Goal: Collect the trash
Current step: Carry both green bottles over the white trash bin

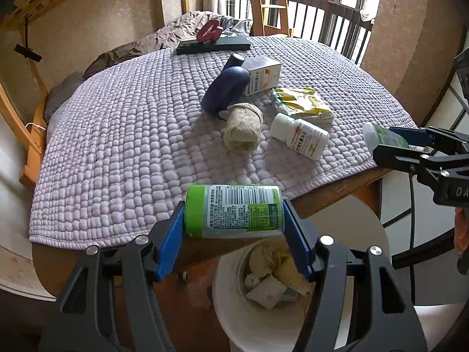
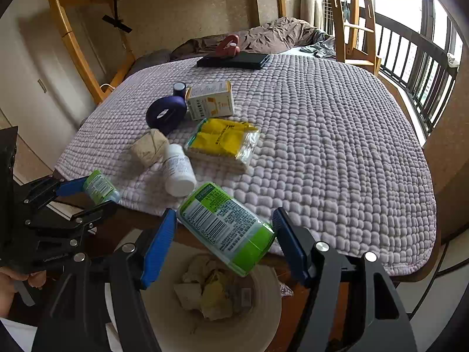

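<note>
Both grippers pinch 1 green-labelled can each, left gripper [image 1: 234, 231] and right gripper [image 2: 225, 234], above the white bin [image 1: 231, 316] already holding crumpled paper; 5 items remain on the quilt [image 1: 117, 146].

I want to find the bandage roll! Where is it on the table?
The beige bandage roll lies on the quilted cloth, just in front of the dark purple thing and left of the white pill bottle in the left wrist view.

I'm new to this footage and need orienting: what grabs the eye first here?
A green-and-white can clamped in the left claw, and its twin slanting in the right claw, both over a white bin of crumpled paper. Behind, clutter sits on the quilted cloth.
</note>
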The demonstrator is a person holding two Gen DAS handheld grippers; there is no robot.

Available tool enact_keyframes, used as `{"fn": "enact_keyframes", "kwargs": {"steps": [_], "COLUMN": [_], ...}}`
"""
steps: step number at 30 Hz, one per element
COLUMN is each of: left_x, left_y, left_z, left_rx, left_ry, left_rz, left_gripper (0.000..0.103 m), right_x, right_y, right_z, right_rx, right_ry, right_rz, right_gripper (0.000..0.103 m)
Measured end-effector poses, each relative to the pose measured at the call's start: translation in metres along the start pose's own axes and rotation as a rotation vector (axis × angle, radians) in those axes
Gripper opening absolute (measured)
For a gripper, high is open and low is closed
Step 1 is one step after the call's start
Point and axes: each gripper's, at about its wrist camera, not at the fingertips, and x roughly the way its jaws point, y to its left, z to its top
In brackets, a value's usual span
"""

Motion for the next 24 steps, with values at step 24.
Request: {"fn": "enact_keyframes", "kwargs": {"steps": [24], "left_x": [-0.001], "left_y": [-0.023], "left_z": [-0.017], "left_rx": [0.021], "left_ry": [0.036], "left_rz": [-0.028], "left_gripper": [0.065], "right_x": [-0.005], "right_y": [0.014], "right_z": [-0.033], "right_rx": [-0.027], "right_ry": [0.06], "right_rz": [0.041], "right_gripper": [0.067]}}
